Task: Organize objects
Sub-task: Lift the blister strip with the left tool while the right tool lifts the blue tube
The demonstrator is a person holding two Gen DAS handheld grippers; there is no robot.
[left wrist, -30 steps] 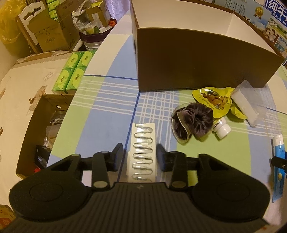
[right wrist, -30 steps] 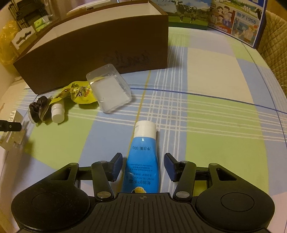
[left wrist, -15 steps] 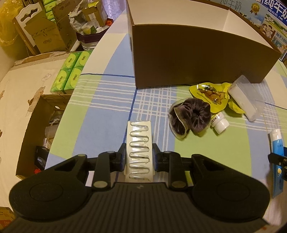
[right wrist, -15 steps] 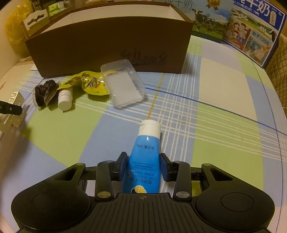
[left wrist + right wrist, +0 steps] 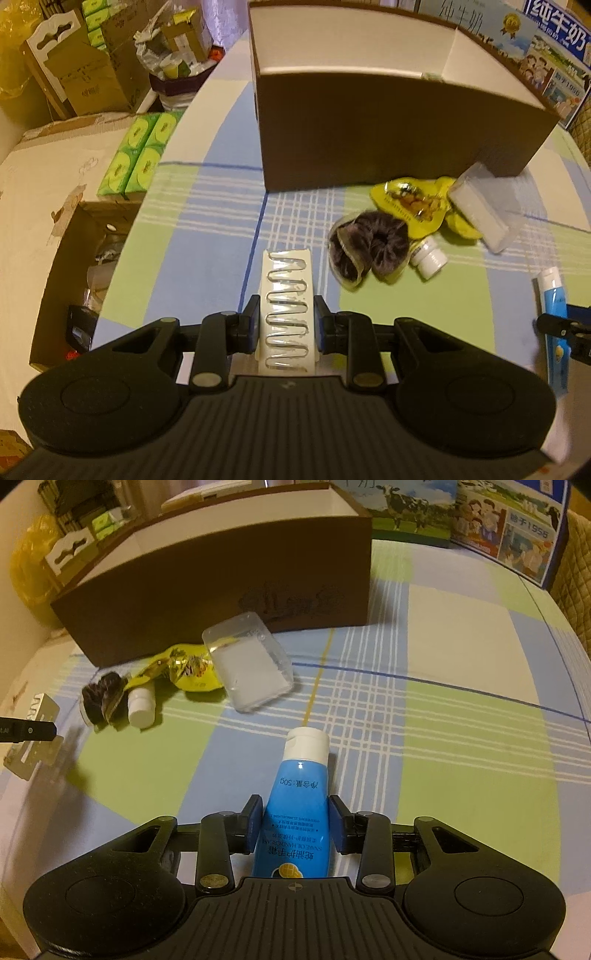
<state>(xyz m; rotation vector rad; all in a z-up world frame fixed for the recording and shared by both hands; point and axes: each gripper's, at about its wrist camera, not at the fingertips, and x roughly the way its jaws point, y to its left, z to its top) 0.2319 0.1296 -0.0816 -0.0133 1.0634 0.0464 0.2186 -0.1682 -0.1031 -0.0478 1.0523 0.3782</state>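
The blue hand cream tube (image 5: 295, 812) lies on the checked tablecloth (image 5: 461, 738), clamped in the right gripper (image 5: 295, 821); the left gripper (image 5: 284, 326) pinches a white blister card (image 5: 286, 314). The brown cardboard box (image 5: 369, 122) stands beyond. Judged risks: the soft tube may squirm loose, and the thin card may buckle or tilt when lifted
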